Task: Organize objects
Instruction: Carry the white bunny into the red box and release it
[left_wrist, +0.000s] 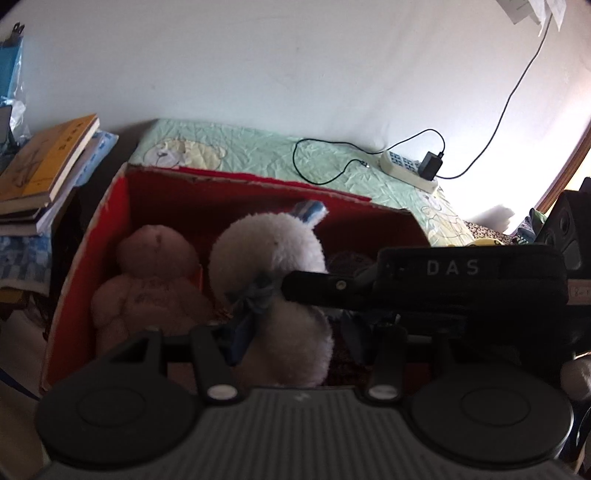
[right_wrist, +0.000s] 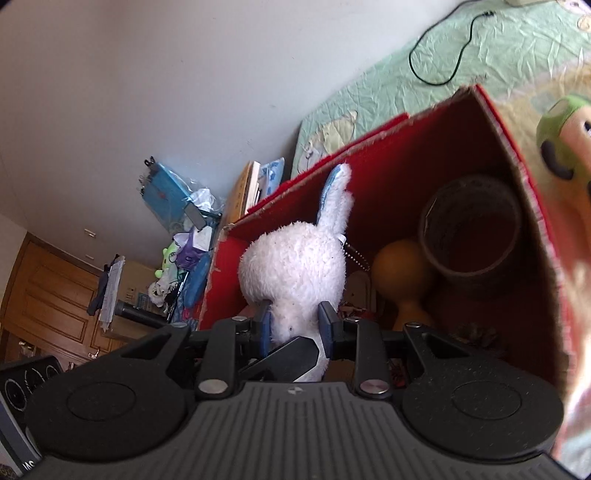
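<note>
Over the red box (right_wrist: 517, 155) on the bed, both tongs gripped the white plush rabbit (right_wrist: 295, 266): the right tongs (right_wrist: 293, 325) clenched its neck, the left tongs (left_wrist: 291, 332) its body. A pink teddy (left_wrist: 147, 280), a gourd (right_wrist: 400, 269) and a brown cup (right_wrist: 471, 236) already lay inside; a green plush (right_wrist: 565, 144) waited outside.

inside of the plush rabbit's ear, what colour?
Blue-and-white striped inner ear, white fur elsewhere; clearest in the right wrist view.
</note>
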